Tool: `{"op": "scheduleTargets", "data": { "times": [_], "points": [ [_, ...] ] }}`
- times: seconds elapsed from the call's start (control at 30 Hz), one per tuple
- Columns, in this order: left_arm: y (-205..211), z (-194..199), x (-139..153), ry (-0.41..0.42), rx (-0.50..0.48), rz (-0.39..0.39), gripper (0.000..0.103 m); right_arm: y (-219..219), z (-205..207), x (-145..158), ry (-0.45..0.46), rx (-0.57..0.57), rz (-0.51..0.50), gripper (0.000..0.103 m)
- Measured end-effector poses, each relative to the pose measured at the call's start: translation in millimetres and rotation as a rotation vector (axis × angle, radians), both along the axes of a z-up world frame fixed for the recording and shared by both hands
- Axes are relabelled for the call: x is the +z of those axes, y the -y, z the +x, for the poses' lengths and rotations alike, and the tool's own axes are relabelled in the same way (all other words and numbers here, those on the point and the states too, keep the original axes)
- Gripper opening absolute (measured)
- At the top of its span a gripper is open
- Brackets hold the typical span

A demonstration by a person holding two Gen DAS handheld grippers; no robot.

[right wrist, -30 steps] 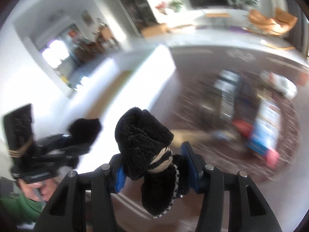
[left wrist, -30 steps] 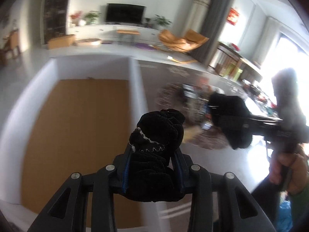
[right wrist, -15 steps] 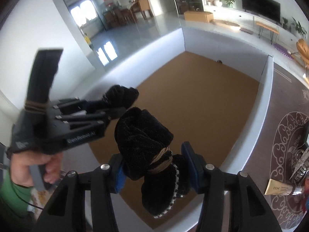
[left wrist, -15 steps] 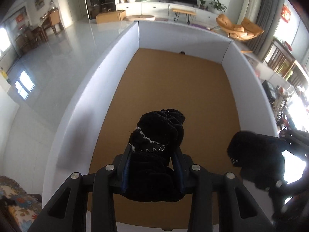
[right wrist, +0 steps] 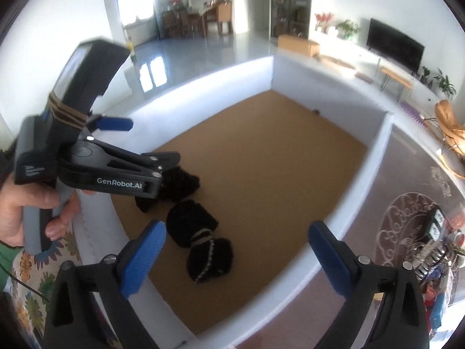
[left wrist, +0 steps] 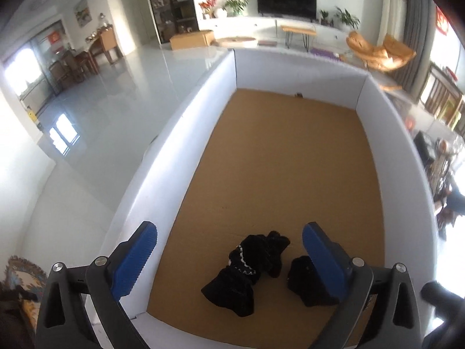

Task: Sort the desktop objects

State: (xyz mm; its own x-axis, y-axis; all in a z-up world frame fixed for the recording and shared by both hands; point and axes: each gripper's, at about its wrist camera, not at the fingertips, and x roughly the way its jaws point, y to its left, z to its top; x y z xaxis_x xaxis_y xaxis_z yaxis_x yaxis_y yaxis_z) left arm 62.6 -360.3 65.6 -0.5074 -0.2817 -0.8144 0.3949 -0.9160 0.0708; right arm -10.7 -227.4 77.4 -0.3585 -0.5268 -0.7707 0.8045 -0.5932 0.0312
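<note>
Two black fuzzy bundles lie on the brown floor of a white-walled box. In the left wrist view the one with white trim rests below my left gripper, whose jaws are opening wide with nothing pressed between the pads. The second bundle sits partly behind the right blue pad. In the right wrist view my right gripper is also opening over the box, above a bundle tied with a tan band. The other bundle lies half under the left tool's housing.
A person's hand holds the left tool at the box's near-left corner. A patterned rug with several small desktop items lies right of the box. A floral cloth lies left of it. Glossy white floor stretches beyond.
Both grippers swung from the rug over the box, then opened. Each black bundle dropped from between the pads onto the box floor.
</note>
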Motion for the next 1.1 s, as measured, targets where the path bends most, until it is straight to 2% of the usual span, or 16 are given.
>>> {"op": "scheduleTargets", "data": {
  "times": [0.17,0.23,0.3,0.4,0.5,0.57,0.67,0.8,0.97,1.1],
  "points": [
    [-25.4,22.0,32.8,-0.163,-0.018,0.035,0.102,-60.9,-0.8,14.7,-0.126,-0.108,-0.061,0.103],
    [-47.0,27.2,47.4,-0.213,-0.073,0.038,0.102,-101.5,-2.8,9.2,-0.177,-0.194,-0.060,0.103],
    [-77.4,27.6,60.2,-0.249,-0.158,0.031,0.102,-146.0,0.1,0.2,-0.186,-0.290,-0.052,0.103],
    [-126.3,25.3,73.0,-0.271,-0.279,0.023,0.102,-208.1,-10.4,-22.4,-0.141,-0.443,-0.008,0.103],
    [-175.8,21.5,78.1,-0.265,-0.400,0.078,0.102,-269.6,-19.8,-56.8,-0.042,-0.601,0.031,0.103],
    [-209.8,19.1,75.7,-0.243,-0.478,0.123,0.102,-295.6,-24.3,-72.6,0.005,-0.667,0.038,0.103],
    [-255.6,17.2,63.8,-0.202,-0.559,0.146,0.102,-330.5,-24.4,-87.7,0.042,-0.748,0.072,0.103],
    [-303.2,1.5,32.1,-0.126,-0.598,0.164,0.102,-355.5,-21.8,-93.5,0.038,-0.811,0.060,0.103],
    [-329.3,-32.1,-27.0,-0.027,-0.556,0.169,0.102,-358.7,-22.1,-96.1,0.026,-0.803,0.058,0.103],
    [-333.2,-59.1,-63.5,0.005,-0.501,0.193,0.102,-361.4,-29.3,-105.4,0.049,-0.798,0.047,0.103]
  ]
}}
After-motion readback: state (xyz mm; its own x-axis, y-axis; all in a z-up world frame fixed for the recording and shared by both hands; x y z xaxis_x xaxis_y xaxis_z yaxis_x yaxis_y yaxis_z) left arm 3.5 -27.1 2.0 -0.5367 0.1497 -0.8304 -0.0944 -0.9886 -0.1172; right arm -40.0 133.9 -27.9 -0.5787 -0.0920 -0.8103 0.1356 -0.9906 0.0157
